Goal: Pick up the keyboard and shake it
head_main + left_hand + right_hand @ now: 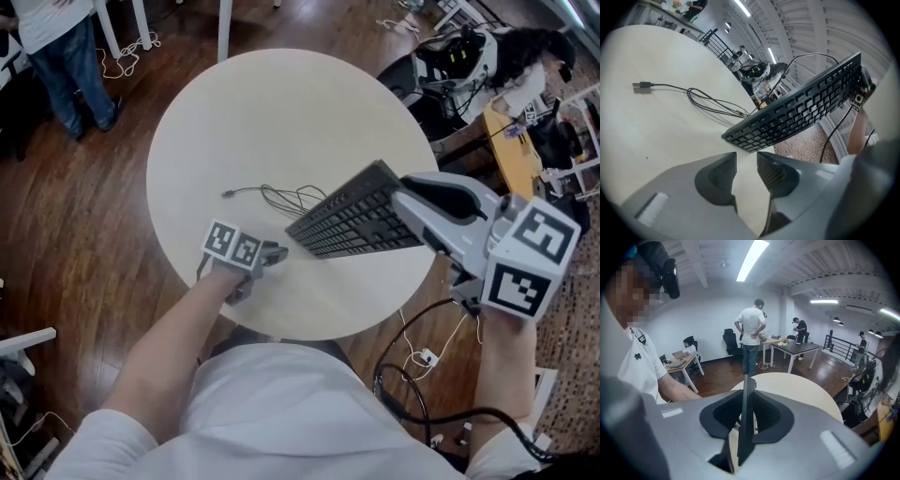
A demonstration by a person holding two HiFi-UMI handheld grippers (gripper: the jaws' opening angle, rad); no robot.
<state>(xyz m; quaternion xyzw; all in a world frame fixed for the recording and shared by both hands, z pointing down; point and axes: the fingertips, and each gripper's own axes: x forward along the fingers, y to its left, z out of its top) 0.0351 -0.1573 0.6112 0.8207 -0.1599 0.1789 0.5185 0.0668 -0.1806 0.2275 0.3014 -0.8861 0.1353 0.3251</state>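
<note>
Left claw (277, 253) first: it hovers low over the near part of the round table (281, 112), jaws drawn almost together with only a narrow slit between the pads and nothing in it. It does no work on the keyboard at this moment.

Just right of it and further off, the keyboard's thin cable (281, 198) lies in loose loops on the tabletop, and its plug (642, 85) rests free at the far left.

Right of that is the keyboard (352, 220) itself. It hangs slanted, low left end close above the table's near right edge, right end raised. I cannot tell whether the low corner clears the wood.

At the far right, my right claw (401, 202) is clamped hard on the keyboard's right end, with the board's thin edge standing between the pads (761, 413).

As I judge it, the lift is done or nearly so, and the shake is the step in hand. I hold a long board by one end only, so it will want to swing and twist in the pads. I would first lift it well clear of the table, then shake in short, quick strokes rather than wide ones, keeping the grip firm. I would also watch the cable, so that the loose loops and plug do not whip or snag. To steady the free end with the left claw, I would have to spread its jaws wider first.
</note>
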